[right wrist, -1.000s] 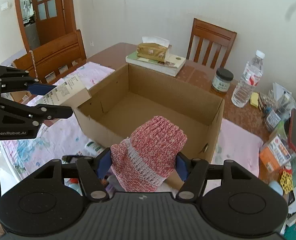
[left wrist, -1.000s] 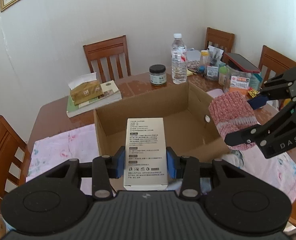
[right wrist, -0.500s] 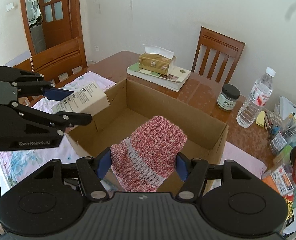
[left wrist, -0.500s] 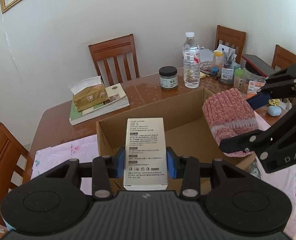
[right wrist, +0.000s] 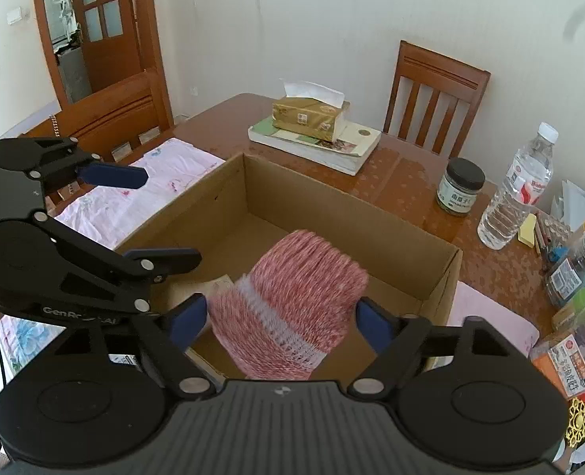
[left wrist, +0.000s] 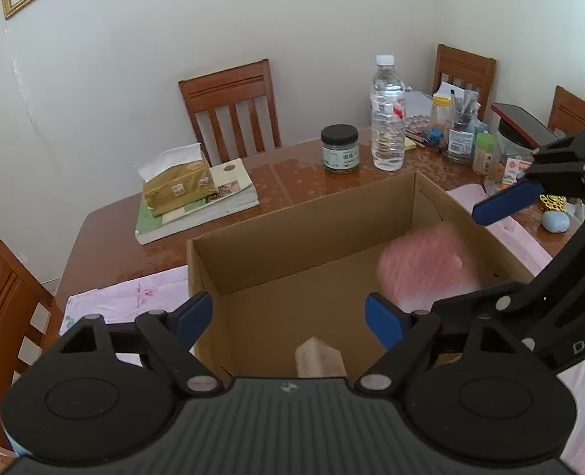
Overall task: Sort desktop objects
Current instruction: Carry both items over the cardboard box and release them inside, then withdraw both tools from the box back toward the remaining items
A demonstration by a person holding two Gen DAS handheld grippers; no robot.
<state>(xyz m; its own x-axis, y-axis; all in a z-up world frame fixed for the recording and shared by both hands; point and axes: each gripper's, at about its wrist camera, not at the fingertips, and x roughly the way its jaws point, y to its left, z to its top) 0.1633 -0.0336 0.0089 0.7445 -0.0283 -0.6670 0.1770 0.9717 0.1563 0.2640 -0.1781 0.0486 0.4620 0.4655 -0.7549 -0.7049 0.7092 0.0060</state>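
An open cardboard box (left wrist: 292,217) (right wrist: 371,213) stands on the wooden table. My left gripper (left wrist: 288,320) is open above its near side; the white printed carton (left wrist: 319,362) lies below it inside the box, mostly hidden by the gripper body. It shows faintly in the right wrist view (right wrist: 217,285). My right gripper (right wrist: 279,322) is open, and the pink-red knitted item (right wrist: 292,304) is motion-blurred between its spread fingers, over the box. In the left wrist view the knit (left wrist: 426,267) is a pink blur inside the box, by my right gripper (left wrist: 462,261).
A tissue box on books (left wrist: 189,194) sits behind the box. A dark-lidded jar (left wrist: 339,149), a water bottle (left wrist: 388,118) and stationery clutter (left wrist: 462,130) stand at the back right. Pink cloth (right wrist: 150,186) covers the table's near side. Wooden chairs (left wrist: 233,107) surround the table.
Both grippers opened over the box. The white carton dropped out of the left gripper into the box, and the knitted item is falling from the right gripper.
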